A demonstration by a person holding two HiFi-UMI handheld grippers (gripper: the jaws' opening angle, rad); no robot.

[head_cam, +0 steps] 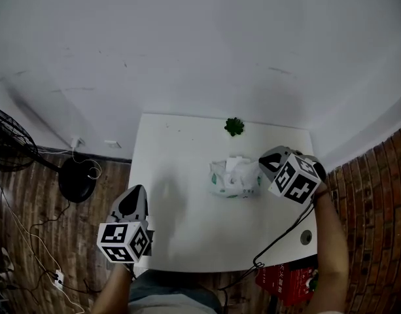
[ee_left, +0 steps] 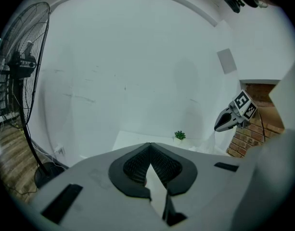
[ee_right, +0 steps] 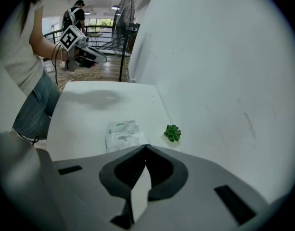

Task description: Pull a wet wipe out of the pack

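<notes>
The wet wipe pack (head_cam: 227, 184) lies on the white table (head_cam: 180, 227), right of its middle, crumpled and open on top. A white wipe (head_cam: 243, 169) rises out of it to my right gripper (head_cam: 261, 162), which is shut on the wipe's end just above the pack's right side. The right gripper view has the pack (ee_right: 117, 134) and the wipe (ee_right: 135, 139) running up into the shut right gripper (ee_right: 146, 146). My left gripper (head_cam: 136, 188) hovers over the table's left front, well away from the pack, jaws together and holding nothing. In its own view the left gripper (ee_left: 149, 143) faces the right gripper (ee_left: 216, 127).
A small green plant (head_cam: 234, 126) stands at the table's back edge by the white wall. A black floor fan (head_cam: 7, 142) and cables stand on the wooden floor to the left. A round hole (head_cam: 305, 237) is in the table's front right corner, with a red object (head_cam: 288, 283) below.
</notes>
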